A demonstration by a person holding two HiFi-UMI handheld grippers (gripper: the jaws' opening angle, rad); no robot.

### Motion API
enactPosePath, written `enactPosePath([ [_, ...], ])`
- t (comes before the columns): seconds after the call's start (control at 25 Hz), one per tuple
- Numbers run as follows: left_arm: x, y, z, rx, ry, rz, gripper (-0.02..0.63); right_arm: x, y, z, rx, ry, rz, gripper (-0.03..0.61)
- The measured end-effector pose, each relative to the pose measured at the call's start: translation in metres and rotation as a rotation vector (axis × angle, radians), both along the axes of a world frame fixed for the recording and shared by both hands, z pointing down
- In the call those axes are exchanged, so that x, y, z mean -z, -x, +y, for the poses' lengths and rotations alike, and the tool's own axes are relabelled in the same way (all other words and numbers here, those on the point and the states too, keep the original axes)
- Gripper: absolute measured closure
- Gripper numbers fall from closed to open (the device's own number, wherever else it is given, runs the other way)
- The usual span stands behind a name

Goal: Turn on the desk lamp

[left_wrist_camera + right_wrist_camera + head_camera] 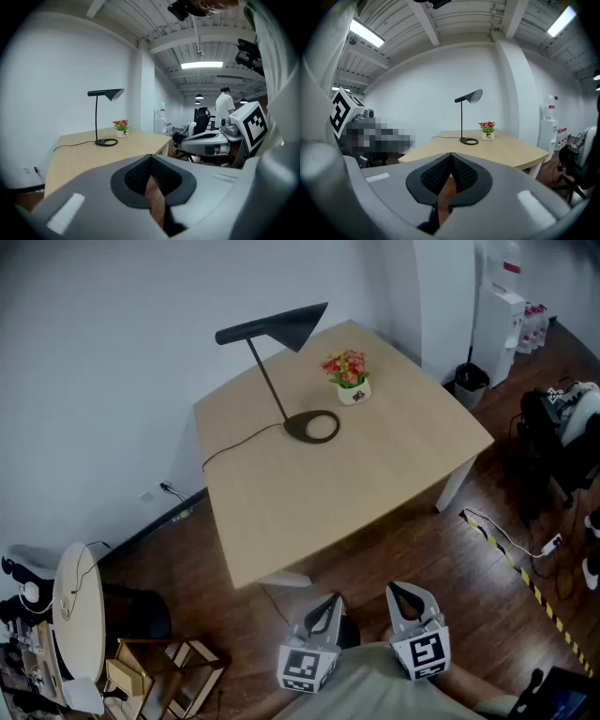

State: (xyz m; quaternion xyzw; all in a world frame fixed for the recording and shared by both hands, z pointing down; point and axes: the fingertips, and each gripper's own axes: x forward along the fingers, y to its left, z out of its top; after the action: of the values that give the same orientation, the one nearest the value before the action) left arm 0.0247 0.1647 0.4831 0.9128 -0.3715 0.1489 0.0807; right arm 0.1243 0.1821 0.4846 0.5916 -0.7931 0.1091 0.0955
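Well, the left gripper and right gripper hang low by the body, short of the table, jaws pressed together on nothing. The lamp stands far across it beside a flower pot, straight ahead of the left gripper, seemingly the nearer.

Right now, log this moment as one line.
phase: not started | left gripper: shut, empty, short of table | right gripper: shut, empty | lamp: on table, untouched, no glow seen
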Motion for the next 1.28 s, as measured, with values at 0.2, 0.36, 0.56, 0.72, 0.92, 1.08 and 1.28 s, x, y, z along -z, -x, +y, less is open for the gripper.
enactPosePath([
  [0.2, 0.006, 0.014, -0.046, -0.027, -0.009, 0.032, 0.615, 0.005, 0.012, -0.035, -0.046, 0.013, 0.033, 0.580],
  [0.36, 0.015, 0.025, -0.087, -0.053, -0.029, 0.068, 0.615, 0.015, 0.032, -0.071, -0.044, 0.005, 0.065, 0.580],
  [0.56, 0.020, 0.045, -0.123, -0.075, -0.031, 0.108, 0.615, 0.022, 0.054, -0.106, -0.058, 0.023, 0.102, 0.580],
  [0.72, 0.017, 0.068, -0.150, -0.063, -0.014, 0.130, 0.615, 0.027, 0.073, -0.134, -0.063, 0.025, 0.125, 0.578],
  [0.92, 0.017, 0.090, -0.175, -0.036, -0.013, 0.154, 0.615, 0.026, 0.098, -0.157, -0.040, 0.035, 0.133, 0.578],
  [1.08, 0.014, 0.103, -0.185, -0.001, -0.006, 0.159, 0.615, 0.023, 0.110, -0.171, -0.013, 0.040, 0.135, 0.578],
  [1.28, 0.004, 0.113, -0.202, 0.067, 0.013, 0.137, 0.615, 0.011, 0.118, -0.194, 0.056, 0.062, 0.112, 0.578],
])
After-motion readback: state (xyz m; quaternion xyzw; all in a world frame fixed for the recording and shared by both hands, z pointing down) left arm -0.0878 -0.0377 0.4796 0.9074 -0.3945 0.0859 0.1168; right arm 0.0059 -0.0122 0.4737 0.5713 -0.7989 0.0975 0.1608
